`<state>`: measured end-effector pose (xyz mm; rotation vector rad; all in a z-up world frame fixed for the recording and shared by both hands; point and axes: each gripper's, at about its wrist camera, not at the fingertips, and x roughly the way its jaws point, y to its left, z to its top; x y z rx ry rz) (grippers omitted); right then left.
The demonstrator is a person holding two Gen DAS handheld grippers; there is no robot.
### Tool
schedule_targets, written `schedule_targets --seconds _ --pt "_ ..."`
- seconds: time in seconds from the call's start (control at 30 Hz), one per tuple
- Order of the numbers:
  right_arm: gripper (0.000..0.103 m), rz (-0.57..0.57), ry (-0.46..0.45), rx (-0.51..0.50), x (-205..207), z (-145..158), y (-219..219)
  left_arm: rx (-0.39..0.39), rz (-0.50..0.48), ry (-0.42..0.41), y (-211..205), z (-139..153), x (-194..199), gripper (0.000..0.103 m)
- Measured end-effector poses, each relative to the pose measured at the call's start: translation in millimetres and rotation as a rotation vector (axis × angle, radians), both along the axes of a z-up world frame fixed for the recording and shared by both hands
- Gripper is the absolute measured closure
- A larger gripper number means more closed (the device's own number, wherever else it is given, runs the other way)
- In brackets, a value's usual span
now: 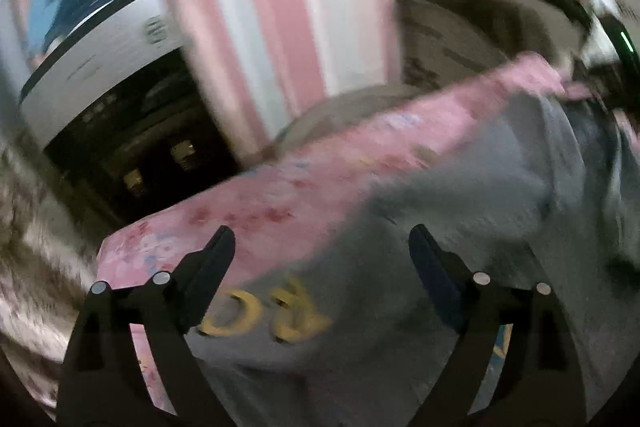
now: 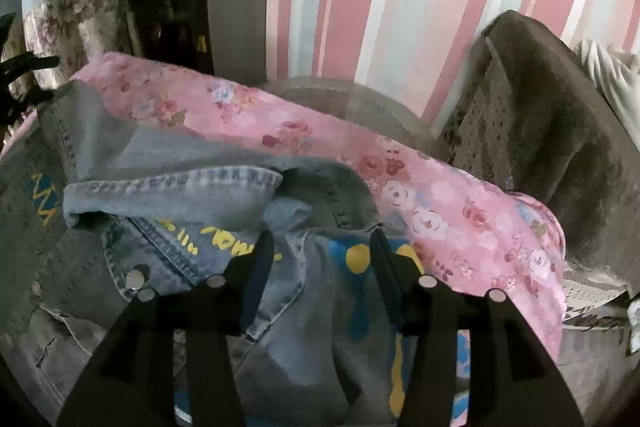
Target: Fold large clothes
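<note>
1. The denim jacket [image 2: 224,195] lies crumpled on the pink floral sheet [image 2: 320,139].
2. The left tool [image 1: 320,247] hangs spread wide above the jacket, gripping nothing.
3. The right tool [image 2: 320,247] stands half-parted over the collar; no cloth visibly pinched.

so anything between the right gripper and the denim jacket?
Nothing visible. The right gripper hangs over the denim jacket, jaws apart, only bare denim and its paint below. The pink floral sheet lies beyond.
</note>
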<state>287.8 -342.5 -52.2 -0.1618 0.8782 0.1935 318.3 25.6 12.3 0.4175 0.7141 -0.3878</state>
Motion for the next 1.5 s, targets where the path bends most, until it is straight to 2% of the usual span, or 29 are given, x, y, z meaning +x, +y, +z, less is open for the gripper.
schedule_targets --seconds 0.13,0.17,0.23,0.27,0.3,0.33,0.4,0.47,0.5,0.57,0.67,0.8,0.87,0.93,1.03,1.07,1.1,1.13,1.17,1.2,1.3,1.37,1.47,1.5 --pt "0.053 -0.001 0.011 -0.044 4.1 -9.6 4.7 0.103 -0.083 -0.026 -20.8 -21.1 -15.0 0.013" --pt "0.053 -0.001 0.021 -0.04 6.4 -14.3 4.6 0.115 -0.084 -0.033 -24.3 -24.5 -13.4 0.01" --pt "0.053 -0.001 0.038 -0.052 10.6 -22.9 4.8 0.145 -0.085 -0.043 -33.1 -31.5 -4.2 0.012" --pt "0.053 -0.001 0.04 -0.059 9.7 -24.1 5.3 0.152 -0.088 -0.046 -36.5 -32.9 -0.5 0.022" --pt "0.053 -0.002 0.041 -0.064 10.0 -25.3 5.3 0.15 -0.096 -0.028 -39.4 -35.8 5.9 0.038" --pt "0.053 -0.004 0.042 -0.062 10.2 -25.7 4.7 0.143 -0.1 0.013 -41.9 -39.0 14.9 0.047" --pt "0.053 -0.009 0.038 -0.053 10.8 -25.4 3.2 0.107 -0.08 0.08 -42.2 -42.8 30.3 0.082" --pt "0.053 -0.016 0.034 -0.039 13.5 -24.7 0.3 0.038 -0.02 0.142 -32.5 -43.6 51.0 0.093" --pt "0.053 -0.02 0.034 -0.033 15.4 -24.9 -1.2 -0.046 0.014 0.205 -22.4 -41.4 66.6 0.093" --pt "0.053 -0.028 0.036 -0.027 19.2 -25.2 -2.5 -0.162 0.057 0.287 -7.2 -38.9 87.9 0.094" --pt "0.053 -0.035 0.03 -0.013 23.6 -23.7 -1.9 -0.254 0.128 0.383 8.4 -45.7 115.3 0.095" --pt "0.053 -0.042 0.043 0.003 34.2 -24.3 -1.3 -0.372 0.242 0.522 31.6 -60.9 150.9 0.095" --pt "0.053 -0.053 0.055 0.001 40.2 -27.6 -1.7 -0.473 0.299 0.626 46.1 -70.3 170.1 0.095" --pt "0.053 -0.055 0.064 0.004 45.0 -29.8 -1.7 -0.542 0.323 0.704 54.7 -75.2 181.6 0.094" --pt "0.053 -0.053 0.07 0.023 50.6 -29.4 -2.8 -0.583 0.358 0.724 63.1 -73.1 178.4 0.09" --pt "0.052 -0.053 0.065 0.034 51.8 -27.3 -4.3 -0.575 0.353 0.707 64.2 -68.6 173.1 0.079" --pt "0.052 -0.051 0.064 0.047 52.9 -25.7 -5.7 -0.543 0.351 0.671 63.9 -62.4 166.1 0.051" --pt "0.052 -0.046 0.066 0.065 53.9 -24.4 -7.2 -0.506 0.351 0.622 65.1 -54.0 156.8 0.037" --pt "0.05 -0.043 0.069 0.082 55.8 -22.7 -9.3 -0.486 0.351 0.579 67.2 -47.1 148.6 0.018" --pt "0.049 -0.046 0.073 0.086 58.1 -22.6 -11.0 -0.461 0.349 0.532 69.8 -39.3 139.1 0.014" --pt "0.048 -0.073 0.108 0.084 71.6 -30.0 -19.6 -0.338 0.332 0.422 82.1 -25.4 123.2 0.013" --pt "0.048 -0.089 0.16 0.112 82.3 -40.1 -24.6 -0.279 0.345 0.408 96.3 -30.3 114.4 0.013" --pt "0.049 -0.084 0.185 0.09 88.0 -49.3 -19.4 -0.259 0.346 0.419 118.0 -43.2 98.8 0.015" --pt "0.052 -0.077 0.188 0.089 89.2 -50.6 -17.7 -0.262 0.338 0.415 123.3 -46.9 93.3 0.015"
